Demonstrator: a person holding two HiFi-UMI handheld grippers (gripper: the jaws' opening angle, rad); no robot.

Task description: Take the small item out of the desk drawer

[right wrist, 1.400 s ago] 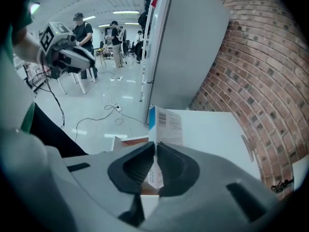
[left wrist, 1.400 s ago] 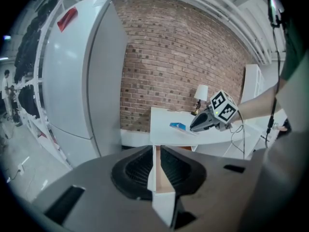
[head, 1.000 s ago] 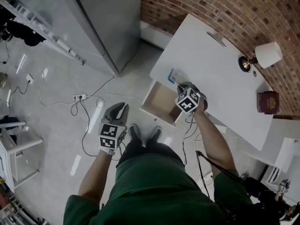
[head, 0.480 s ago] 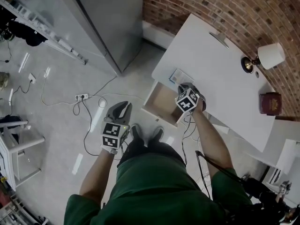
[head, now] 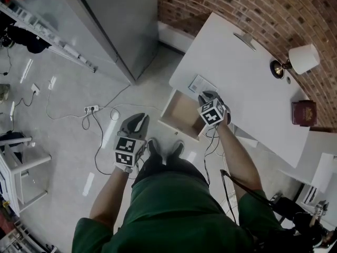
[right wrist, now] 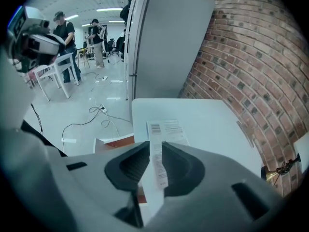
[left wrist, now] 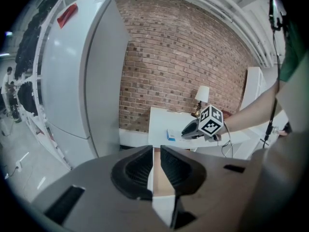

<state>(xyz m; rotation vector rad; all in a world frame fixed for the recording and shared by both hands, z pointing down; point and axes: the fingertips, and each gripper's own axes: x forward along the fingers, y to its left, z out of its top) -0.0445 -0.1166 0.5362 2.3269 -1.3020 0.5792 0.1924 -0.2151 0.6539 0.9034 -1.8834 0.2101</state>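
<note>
A flat white box (head: 201, 83) with a printed label lies on the white desk (head: 247, 94) near its front edge. The open drawer (head: 180, 115) below shows a bare brown bottom. My right gripper (head: 207, 96) hovers over the box's near end. In the right gripper view the box (right wrist: 166, 129) lies flat ahead, and a strip of its label shows through the narrow slit of the right gripper (right wrist: 155, 159), whose jaws stand close together and clamp nothing. My left gripper (head: 137, 121) hangs over the floor, shut and empty (left wrist: 156, 167).
A lamp (head: 298, 60) and a dark red box (head: 304, 113) stand at the desk's far right by the brick wall. A tall grey cabinet (head: 116, 20) is to the left. Cables and a power strip (head: 90, 109) lie on the floor. People stand far off.
Both grippers hold almost the same places. The head camera shifted slightly; the box stays on the desk.
</note>
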